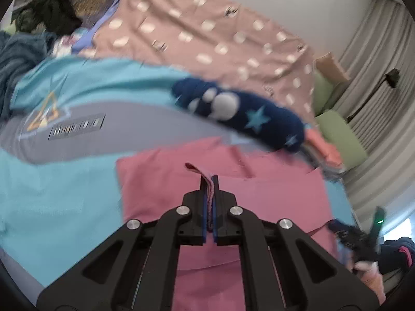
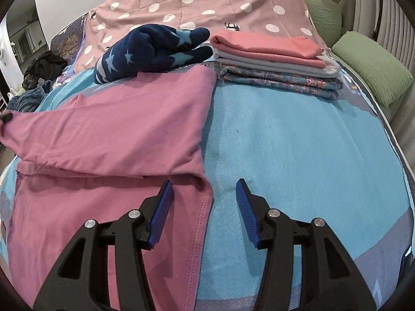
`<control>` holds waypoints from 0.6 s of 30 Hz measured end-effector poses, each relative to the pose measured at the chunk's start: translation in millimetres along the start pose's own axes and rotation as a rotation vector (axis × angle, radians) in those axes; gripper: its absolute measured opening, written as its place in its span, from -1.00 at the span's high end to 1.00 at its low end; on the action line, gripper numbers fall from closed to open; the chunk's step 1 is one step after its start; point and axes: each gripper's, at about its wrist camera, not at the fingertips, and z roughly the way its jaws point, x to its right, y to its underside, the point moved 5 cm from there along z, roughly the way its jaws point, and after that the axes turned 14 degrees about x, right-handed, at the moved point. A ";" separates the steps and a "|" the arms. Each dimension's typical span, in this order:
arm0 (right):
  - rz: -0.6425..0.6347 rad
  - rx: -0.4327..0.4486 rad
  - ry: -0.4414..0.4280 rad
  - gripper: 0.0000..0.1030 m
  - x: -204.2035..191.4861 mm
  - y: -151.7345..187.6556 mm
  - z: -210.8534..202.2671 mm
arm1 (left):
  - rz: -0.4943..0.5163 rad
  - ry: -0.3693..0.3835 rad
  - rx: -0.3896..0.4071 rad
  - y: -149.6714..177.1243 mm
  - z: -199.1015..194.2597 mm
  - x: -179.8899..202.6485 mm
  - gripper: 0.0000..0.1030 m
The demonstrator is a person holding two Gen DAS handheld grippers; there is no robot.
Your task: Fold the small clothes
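Left hand-held gripper [image 1: 210, 178]: jaws pressed together on a lifted edge of the pink knit garment [image 1: 233, 189], a strip of pink cloth pinched between the blue pads [image 1: 206, 207]. Right hand-held gripper [image 2: 204, 185]: jaws standing about half apart, nothing between the blue ribbed pads [image 2: 245, 207], hanging just above the stitched hem of the same garment [image 2: 116, 129], one finger over the pink cloth, the other over the bedcover.

Pink garment spread on the light blue and grey fleece blanket [image 2: 298, 142] covering the bed, its upper layer folded over diagonally, one corner pulled out to the left edge of the right wrist view. Behind it, touching its far edge, a dark navy fleece garment with pale blue stars [image 2: 153, 49], loosely bunched. Just beside that, a neat stack of folded clothes [image 2: 275, 62]: coral on top, grey beneath, floral blue-grey at the bottom. Farther back, a dusty pink sheet with white dots [image 2: 207, 2]. Two green pillows [image 2: 371, 67] at the right; a dark heap of clothes [image 2: 44, 67] at the far left. Left wrist view blurred.
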 end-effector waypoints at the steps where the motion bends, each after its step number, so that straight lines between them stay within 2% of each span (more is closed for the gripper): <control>1: 0.001 0.000 0.000 -0.02 0.4 0.1 -0.2 | -0.003 -0.063 -0.027 11.1 7.5 -15.6 0.91; 3: 0.005 0.002 0.001 -0.02 0.2 1.0 -3.1 | 0.010 -0.149 -0.051 25.1 13.9 -34.3 0.91; 5: 0.012 0.005 0.001 -0.02 2.2 0.9 -4.0 | 0.011 -0.177 -0.062 37.1 14.9 -44.0 0.86; 6: 0.013 0.005 0.000 -0.02 3.1 0.9 -3.5 | 0.012 -0.174 -0.069 41.9 15.3 -45.0 0.79; 7: 0.012 0.003 -0.001 -0.02 3.7 1.0 -2.3 | 0.026 -0.175 -0.084 49.1 17.1 -43.6 0.60; 10: 0.009 -0.003 0.004 -0.04 2.8 3.0 1.3 | 0.177 -0.233 -0.086 62.1 22.9 -28.3 0.54; 12: 0.000 0.002 -0.003 -0.13 0.9 4.9 2.0 | 0.229 -0.276 -0.077 58.5 21.1 -17.6 0.52; 15: -0.015 0.014 -0.007 -0.21 -1.4 9.3 3.6 | 0.220 -0.146 -0.003 33.4 11.6 28.7 0.40; 17: -0.013 0.021 -0.011 -0.24 -1.5 10.6 3.7 | 0.257 -0.046 0.011 21.6 13.7 68.8 0.12; 18: -0.007 0.024 -0.015 -0.24 -0.4 10.6 3.3 | 0.283 0.015 0.002 18.0 19.8 94.7 0.09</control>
